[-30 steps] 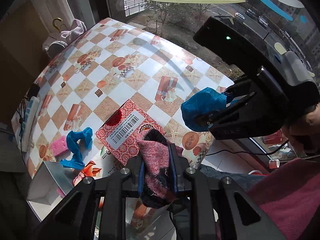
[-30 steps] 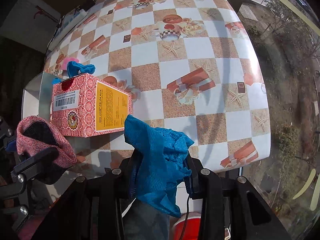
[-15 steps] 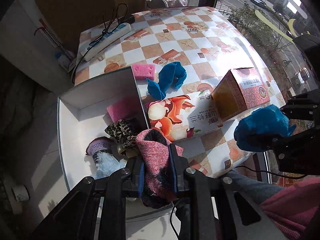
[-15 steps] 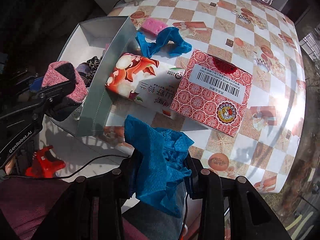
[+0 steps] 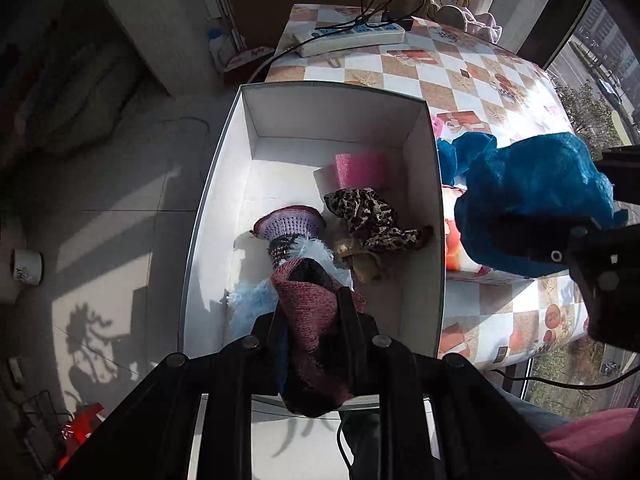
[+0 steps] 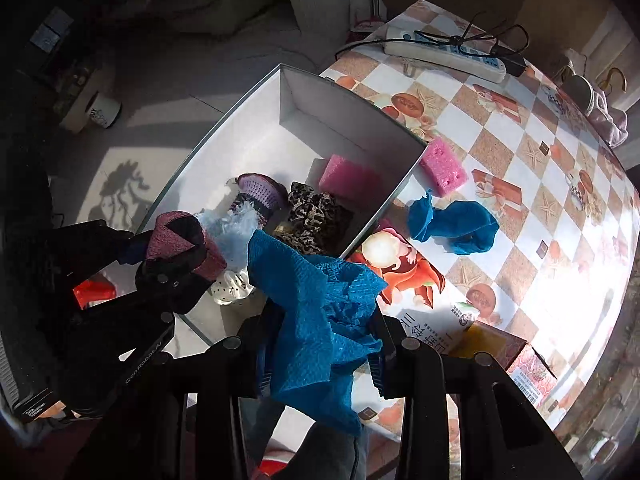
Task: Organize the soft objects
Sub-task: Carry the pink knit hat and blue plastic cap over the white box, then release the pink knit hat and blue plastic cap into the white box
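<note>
hidden: box floor (image 5: pixel 280 168) under clothes | cut off: patterned carton (image 6: pixel 532 368)

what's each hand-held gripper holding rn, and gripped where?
Left hand-held gripper: pink knit piece, pinched mid-fabric, both ends free. Right hand-held gripper: blue cloth, clamped around its bunched middle, corners hanging loose.

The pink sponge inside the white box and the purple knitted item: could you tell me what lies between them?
Only the leopard-print cloth edges in, beside bare box floor, in the right wrist view.
</note>
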Demonstrator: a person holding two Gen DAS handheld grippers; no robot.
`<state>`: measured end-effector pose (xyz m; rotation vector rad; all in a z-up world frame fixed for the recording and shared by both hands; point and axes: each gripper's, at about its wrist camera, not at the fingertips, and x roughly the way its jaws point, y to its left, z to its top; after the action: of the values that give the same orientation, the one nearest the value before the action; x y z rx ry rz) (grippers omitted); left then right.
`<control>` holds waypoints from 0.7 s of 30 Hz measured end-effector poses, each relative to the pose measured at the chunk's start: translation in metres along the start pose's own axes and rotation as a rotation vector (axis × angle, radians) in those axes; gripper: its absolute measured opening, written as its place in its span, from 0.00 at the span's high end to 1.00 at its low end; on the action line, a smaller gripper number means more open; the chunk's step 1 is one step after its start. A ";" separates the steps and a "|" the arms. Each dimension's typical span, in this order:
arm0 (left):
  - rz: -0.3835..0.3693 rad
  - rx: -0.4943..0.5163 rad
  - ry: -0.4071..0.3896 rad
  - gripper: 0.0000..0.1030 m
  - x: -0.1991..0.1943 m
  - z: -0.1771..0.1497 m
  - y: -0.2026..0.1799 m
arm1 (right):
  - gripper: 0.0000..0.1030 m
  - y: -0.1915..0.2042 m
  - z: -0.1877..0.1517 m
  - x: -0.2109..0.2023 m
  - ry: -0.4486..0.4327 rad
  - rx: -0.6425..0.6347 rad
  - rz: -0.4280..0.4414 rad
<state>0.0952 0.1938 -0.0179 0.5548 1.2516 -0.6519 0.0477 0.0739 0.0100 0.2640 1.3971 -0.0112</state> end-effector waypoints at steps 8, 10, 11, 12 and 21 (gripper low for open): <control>0.002 -0.062 0.015 0.78 0.010 0.001 0.017 | 0.62 0.011 0.027 0.007 0.014 -0.039 -0.022; 0.001 -0.068 0.018 0.78 0.012 0.002 0.018 | 0.62 0.012 0.030 0.009 0.017 -0.046 -0.028; 0.000 -0.070 0.020 0.78 0.013 0.002 0.018 | 0.62 0.013 0.032 0.009 0.018 -0.049 -0.031; -0.001 -0.070 0.021 0.78 0.013 0.002 0.018 | 0.62 0.013 0.033 0.010 0.019 -0.052 -0.032; 0.001 -0.059 0.031 0.78 0.017 0.006 0.016 | 0.62 0.014 0.039 0.013 0.021 -0.054 -0.037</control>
<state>0.1142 0.1986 -0.0322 0.5188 1.2958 -0.6054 0.0899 0.0818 0.0056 0.1941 1.4212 -0.0008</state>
